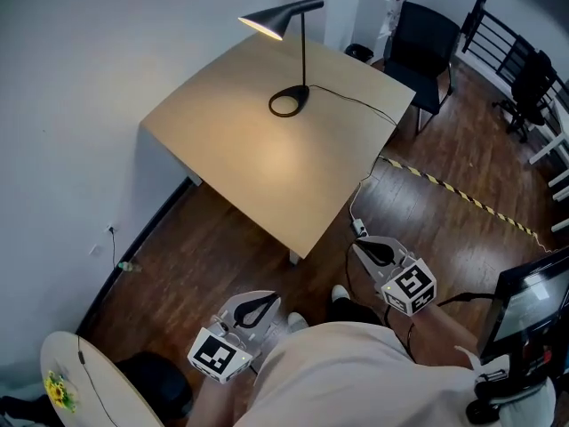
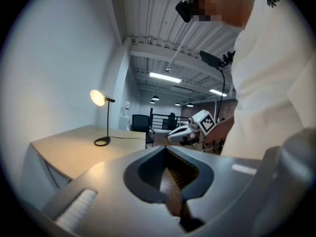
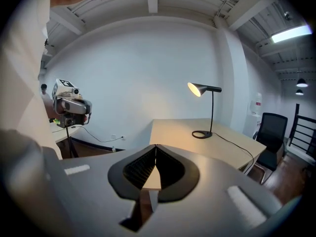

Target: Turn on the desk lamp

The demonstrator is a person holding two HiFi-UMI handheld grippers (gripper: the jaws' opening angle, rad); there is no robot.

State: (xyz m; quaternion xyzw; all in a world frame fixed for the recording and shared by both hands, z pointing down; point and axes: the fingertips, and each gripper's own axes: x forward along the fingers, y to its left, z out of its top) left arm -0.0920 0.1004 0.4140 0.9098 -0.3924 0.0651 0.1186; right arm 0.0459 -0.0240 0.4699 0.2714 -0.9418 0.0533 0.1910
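Toward the far edge of the table, head view: desk lamp stands upright w/ its ring base flat on the top, shade glowing and a warm patch of light on the wood below. Cord runs from the base to the table's right edge and drops to the floor. Black chair sits just past the far right corner. Left gripper and right gripper are both held low by the person's body, over the floor off the near corner, well apart from the lamp. Left gripper view: jaws pressed together, nothing btwn them. Lamp is at left, lit, on the table, and the right gripper shows beyond the jaw tips w/ its marker cube up. Right gripper view: jaws likewise clenched tip to tip, empty. Lamp is ahead and to the right on the table, shade bright, cord trailing toward the right edge. Left gripper is off at left, chair at far right.
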